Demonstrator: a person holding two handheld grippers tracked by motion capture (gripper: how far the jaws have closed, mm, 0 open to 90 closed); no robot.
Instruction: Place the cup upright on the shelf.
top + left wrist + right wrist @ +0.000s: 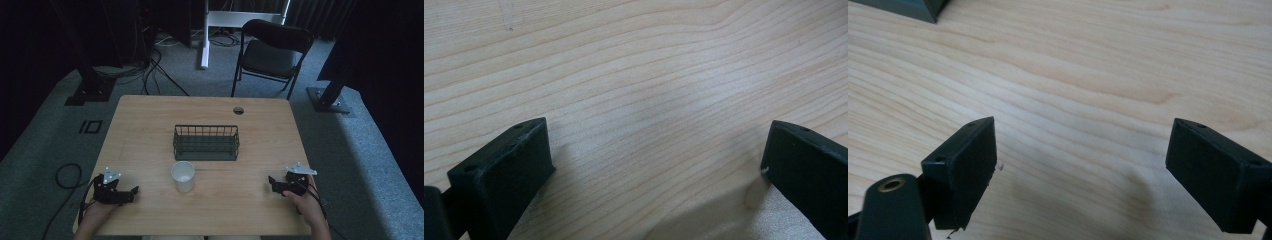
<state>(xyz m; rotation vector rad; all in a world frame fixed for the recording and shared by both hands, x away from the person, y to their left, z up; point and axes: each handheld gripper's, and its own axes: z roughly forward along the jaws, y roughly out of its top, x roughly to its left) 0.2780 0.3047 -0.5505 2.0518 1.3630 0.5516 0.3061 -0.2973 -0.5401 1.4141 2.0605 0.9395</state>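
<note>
Resting on the table (150,125), a white cup (183,175) stands just in front of the wire basket (205,142); left gripper (131,192) and right gripper (272,182) flank the cup, fingers spread, empty.

Both hands rest low at the near edge, the left gripper (131,191) and right gripper (272,181) pointing inward, jaws spread wide, holding nothing
</note>
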